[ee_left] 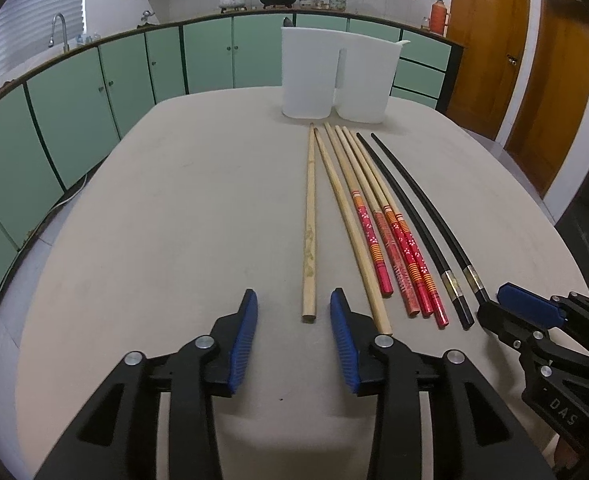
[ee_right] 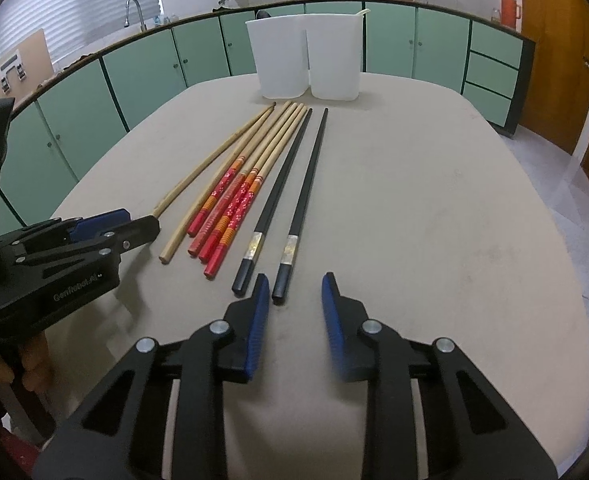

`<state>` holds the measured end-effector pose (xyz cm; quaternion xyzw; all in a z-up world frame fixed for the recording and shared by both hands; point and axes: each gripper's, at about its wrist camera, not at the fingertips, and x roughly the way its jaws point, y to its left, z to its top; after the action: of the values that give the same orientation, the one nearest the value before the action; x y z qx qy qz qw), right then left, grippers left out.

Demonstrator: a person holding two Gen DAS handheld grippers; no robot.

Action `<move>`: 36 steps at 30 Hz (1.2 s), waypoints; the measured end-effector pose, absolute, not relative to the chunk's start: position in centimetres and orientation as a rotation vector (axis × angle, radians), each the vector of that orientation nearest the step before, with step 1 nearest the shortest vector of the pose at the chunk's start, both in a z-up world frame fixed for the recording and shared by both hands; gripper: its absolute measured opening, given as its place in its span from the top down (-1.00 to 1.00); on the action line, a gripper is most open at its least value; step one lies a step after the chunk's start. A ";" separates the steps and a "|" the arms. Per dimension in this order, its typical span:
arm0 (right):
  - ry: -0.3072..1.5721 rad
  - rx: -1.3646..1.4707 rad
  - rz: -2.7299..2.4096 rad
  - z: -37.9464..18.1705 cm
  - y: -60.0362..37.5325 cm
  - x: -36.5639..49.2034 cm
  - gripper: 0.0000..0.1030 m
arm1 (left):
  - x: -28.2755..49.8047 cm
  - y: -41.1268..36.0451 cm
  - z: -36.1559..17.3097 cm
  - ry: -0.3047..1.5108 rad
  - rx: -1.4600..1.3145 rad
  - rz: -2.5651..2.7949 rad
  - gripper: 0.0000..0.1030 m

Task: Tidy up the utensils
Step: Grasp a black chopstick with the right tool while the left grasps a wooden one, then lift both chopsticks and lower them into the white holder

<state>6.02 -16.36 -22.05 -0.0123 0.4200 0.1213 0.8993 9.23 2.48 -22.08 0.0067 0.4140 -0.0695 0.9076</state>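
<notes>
Chopsticks lie in a row on the beige table (ee_left: 154, 220): two plain wooden ones (ee_left: 309, 220), several red-handled ones (ee_left: 398, 248) and two black ones (ee_left: 410, 216) with metal bands. Behind their far tips stands a white two-compartment holder (ee_left: 334, 76). My left gripper (ee_left: 293, 296) is open; the near end of the leftmost plain chopstick shows in its gap, touching neither pad. My right gripper (ee_right: 294, 280) is open too, with the end of one black chopstick (ee_right: 294, 220) in the gap close to its left finger (ee_right: 259, 312), not pressed. Each gripper also shows from the side in the other's view.
Green kitchen cabinets (ee_left: 74, 100) with a sink tap, pots and a thermos on the counter curve round behind the table. Brown wooden doors (ee_left: 490, 40) stand at the right. A hand (ee_right: 34, 368) holds the left gripper's body at the lower left of the right wrist view.
</notes>
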 end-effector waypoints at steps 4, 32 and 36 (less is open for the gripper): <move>0.863 -0.046 0.243 -22.1 -16.0 6.0 0.70 | 9.4 2.2 -22.1 0.855 0.008 -0.157 0.44; 0.677 0.011 0.224 -13.5 -20.1 7.5 0.89 | 8.8 2.2 -10.7 0.572 0.007 -0.196 0.87; 0.633 0.043 0.232 -11.1 -21.2 8.3 0.89 | 9.5 2.3 -8.6 0.521 -0.003 -0.199 0.87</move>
<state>8.33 -21.18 -11.10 0.0212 0.3103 0.1139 0.9435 9.51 2.31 -8.62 -0.0015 0.2570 -0.0982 0.9614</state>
